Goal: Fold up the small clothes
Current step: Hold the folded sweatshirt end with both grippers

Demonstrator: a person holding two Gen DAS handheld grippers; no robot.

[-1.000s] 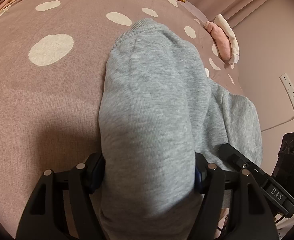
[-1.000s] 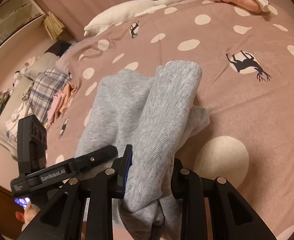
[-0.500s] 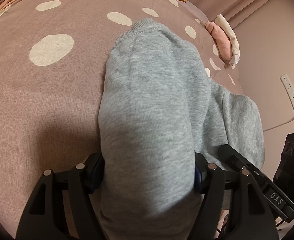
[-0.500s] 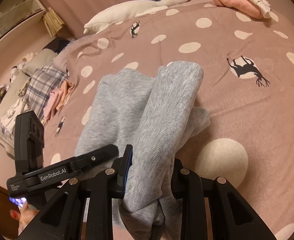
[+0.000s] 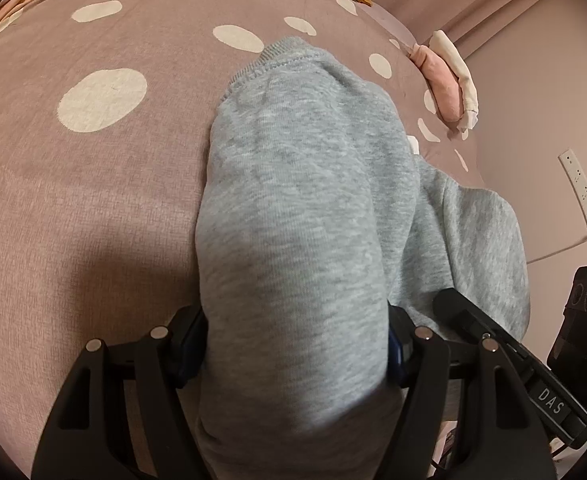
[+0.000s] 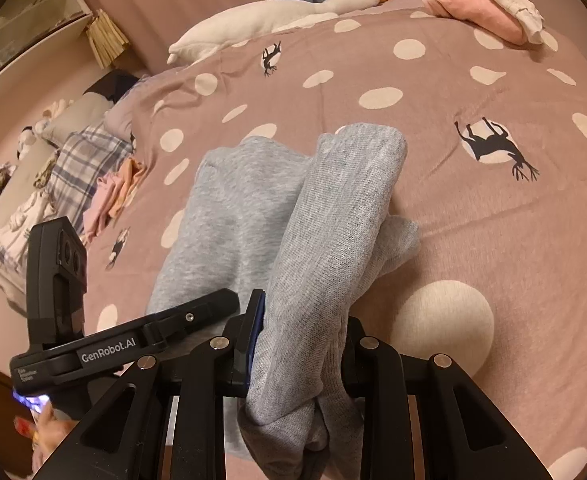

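Note:
A small grey sweatshirt [image 5: 305, 184] lies on the dotted mauve bedspread [image 5: 73, 200], with both near ends lifted. My left gripper [image 5: 293, 348] is shut on a thick bundle of that grey cloth, which fills the gap between its fingers and runs away toward a ribbed hem [image 5: 269, 56]. In the right wrist view my right gripper [image 6: 301, 344] is shut on a narrower fold of the grey sweatshirt [image 6: 333, 232]. The left gripper's black body [image 6: 105, 348] shows at the lower left there, just beside the right one.
A white goose plush [image 6: 277, 12] and a folded pink and cream pile [image 6: 481, 8] lie at the far side of the bed. Plaid and pink clothes [image 6: 93, 176] sit at the bed's left edge. A wall with a power strip [image 5: 581, 196] stands right.

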